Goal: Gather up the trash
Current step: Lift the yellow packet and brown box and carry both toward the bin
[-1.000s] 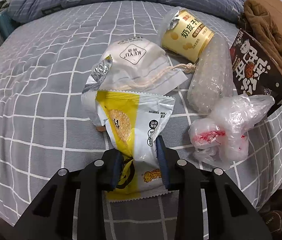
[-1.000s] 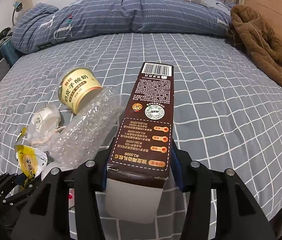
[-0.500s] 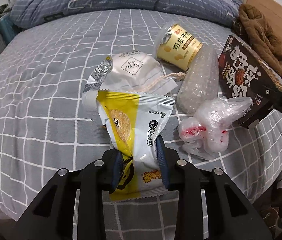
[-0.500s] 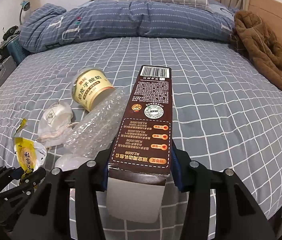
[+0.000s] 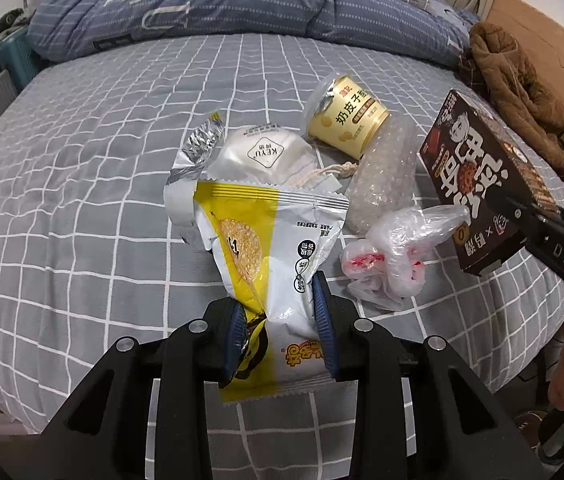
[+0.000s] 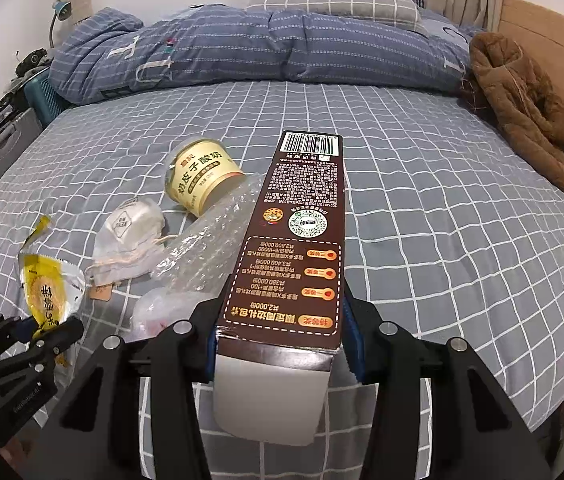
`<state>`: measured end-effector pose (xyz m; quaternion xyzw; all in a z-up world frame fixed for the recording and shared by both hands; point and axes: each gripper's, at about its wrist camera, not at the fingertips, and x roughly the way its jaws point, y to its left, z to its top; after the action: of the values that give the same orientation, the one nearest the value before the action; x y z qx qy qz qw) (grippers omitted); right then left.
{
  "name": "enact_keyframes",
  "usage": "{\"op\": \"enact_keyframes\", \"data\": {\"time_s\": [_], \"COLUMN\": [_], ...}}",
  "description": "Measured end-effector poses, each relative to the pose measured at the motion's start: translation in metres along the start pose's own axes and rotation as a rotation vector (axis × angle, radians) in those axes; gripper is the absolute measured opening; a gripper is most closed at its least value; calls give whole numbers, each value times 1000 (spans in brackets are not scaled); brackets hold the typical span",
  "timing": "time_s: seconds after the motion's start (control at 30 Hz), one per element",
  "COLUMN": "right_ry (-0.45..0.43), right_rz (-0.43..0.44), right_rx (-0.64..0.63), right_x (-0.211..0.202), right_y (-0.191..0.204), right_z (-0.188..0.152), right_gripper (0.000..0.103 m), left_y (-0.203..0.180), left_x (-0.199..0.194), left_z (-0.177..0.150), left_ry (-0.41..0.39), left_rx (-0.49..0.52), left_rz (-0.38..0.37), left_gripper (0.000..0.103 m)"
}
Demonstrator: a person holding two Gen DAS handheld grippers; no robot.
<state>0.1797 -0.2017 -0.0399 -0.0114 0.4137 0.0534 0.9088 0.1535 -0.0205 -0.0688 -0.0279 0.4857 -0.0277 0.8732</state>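
The left gripper [image 5: 280, 322] is clamped on a yellow snack wrapper [image 5: 270, 248], lifted over the bed [image 5: 82, 184]. The right gripper [image 6: 280, 344] squeezes a brown box [image 6: 297, 248]. Ahead of the left gripper lie a white pouch [image 5: 266, 156], a yellow cup [image 5: 347, 122], bubble wrap [image 5: 385, 176] and a crumpled plastic bag [image 5: 393, 256].

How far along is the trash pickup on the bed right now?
No bin is in view, so nothing shows as collected. In hand: left gripper clamps the yellow-and-white snack wrapper; right gripper clamps the dark brown cardboard box. Left on the bed: yellow yogurt cup, bubble wrap, white drawstring pouch, crumpled plastic bag.
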Motion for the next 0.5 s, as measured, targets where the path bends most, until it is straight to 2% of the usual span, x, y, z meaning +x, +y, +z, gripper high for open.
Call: {"op": "enact_keyframes", "data": {"time_s": [0.5], "right_ry": [-17], "right_rz": [11], "right_rx": [-5], "right_x": [-39], "right_y": [9], "right_z": [-15], "right_gripper": [45], "left_y": [-3], "left_x": [-30], "left_z": [-13], "left_ry": [-23], "left_rx": [-16], "left_rz": [-6], "left_gripper": [31]}}
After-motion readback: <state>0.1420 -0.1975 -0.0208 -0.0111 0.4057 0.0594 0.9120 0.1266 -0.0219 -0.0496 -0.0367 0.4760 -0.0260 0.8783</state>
